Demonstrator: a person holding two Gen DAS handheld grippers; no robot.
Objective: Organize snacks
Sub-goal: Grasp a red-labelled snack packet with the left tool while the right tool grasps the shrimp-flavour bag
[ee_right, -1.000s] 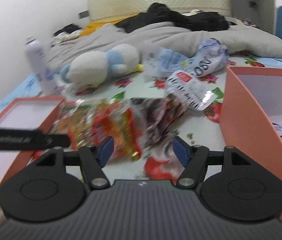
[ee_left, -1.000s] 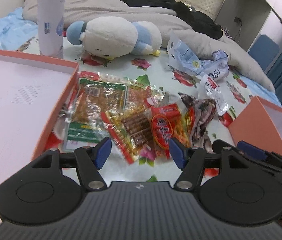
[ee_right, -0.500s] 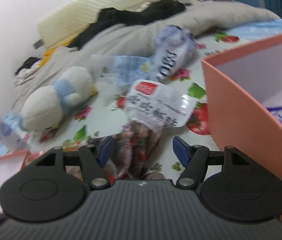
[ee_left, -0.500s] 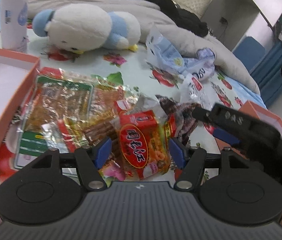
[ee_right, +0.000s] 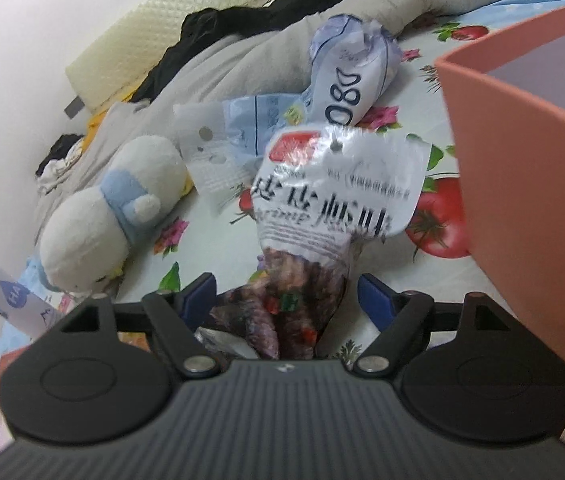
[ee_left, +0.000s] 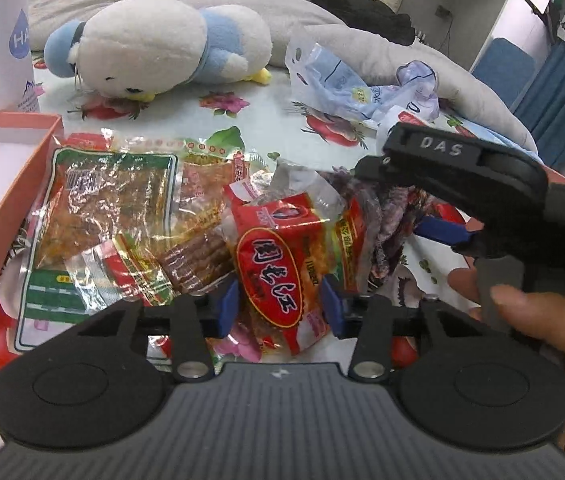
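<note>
A pile of snack packets lies on the flowered sheet between two orange boxes. My left gripper (ee_left: 279, 306) is open, its blue pads on either side of a red packet (ee_left: 278, 268) with white characters, close to touching it. A green-framed packet (ee_left: 102, 216) and a brown-stick packet (ee_left: 198, 258) lie to its left. My right gripper (ee_right: 287, 300) is open around the lower end of a dark purple snack bag (ee_right: 298, 280) with a white printed top (ee_right: 334, 196). In the left wrist view the right gripper (ee_left: 434, 236) sits over that purple bag (ee_left: 366, 216).
An orange box (ee_left: 6, 204) stands left of the pile, another orange box (ee_right: 522, 152) to the right. A plush penguin (ee_left: 154, 46), a white spray bottle (ee_left: 2, 32), crumpled blue-white bags (ee_left: 362, 88), a grey blanket and black clothes lie behind.
Both grippers have moved forward and down onto the pile. The left now straddles the red packet and its jaws have narrowed; the right has reached the purple bag.
</note>
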